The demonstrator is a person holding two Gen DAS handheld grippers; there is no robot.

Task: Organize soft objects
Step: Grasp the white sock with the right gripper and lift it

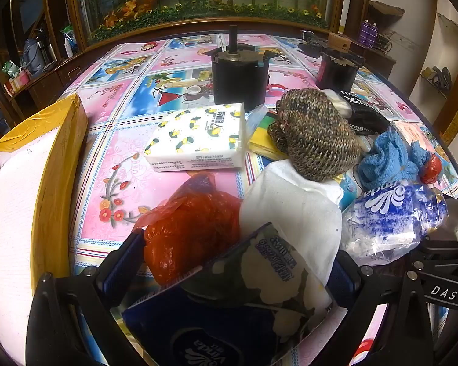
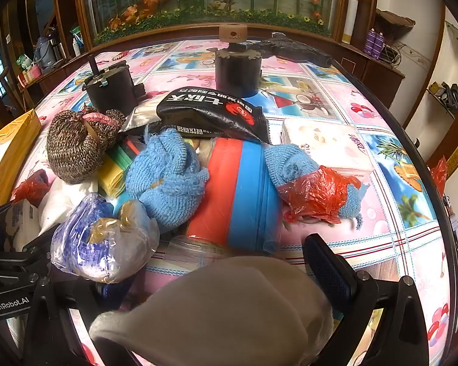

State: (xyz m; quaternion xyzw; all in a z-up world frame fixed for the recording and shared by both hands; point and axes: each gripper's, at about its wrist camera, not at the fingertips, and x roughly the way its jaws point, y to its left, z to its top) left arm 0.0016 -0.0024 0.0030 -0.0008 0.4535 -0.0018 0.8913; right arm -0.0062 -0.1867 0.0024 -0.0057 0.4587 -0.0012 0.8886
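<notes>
My left gripper stands spread wide, its pads apart; a dark blue tissue pack with white flower print and a crumpled red plastic bag lie between the fingers, though I cannot tell whether either pad touches them. At twelve o'clock from this gripper a brown-flecked knitted hat rests on a white folded cloth; at eleven o'clock lies a white tissue pack with lemon print, and at nine o'clock a yellow-taped cardboard box. My right gripper is likewise released, with a grey-white soft cloth bulging between its fingers. From it, a light blue knitted garment lies at eleven o'clock, a red-and-blue striped roll at twelve, and a black snack packet beyond, all on the pink floral tablecloth.
</notes>
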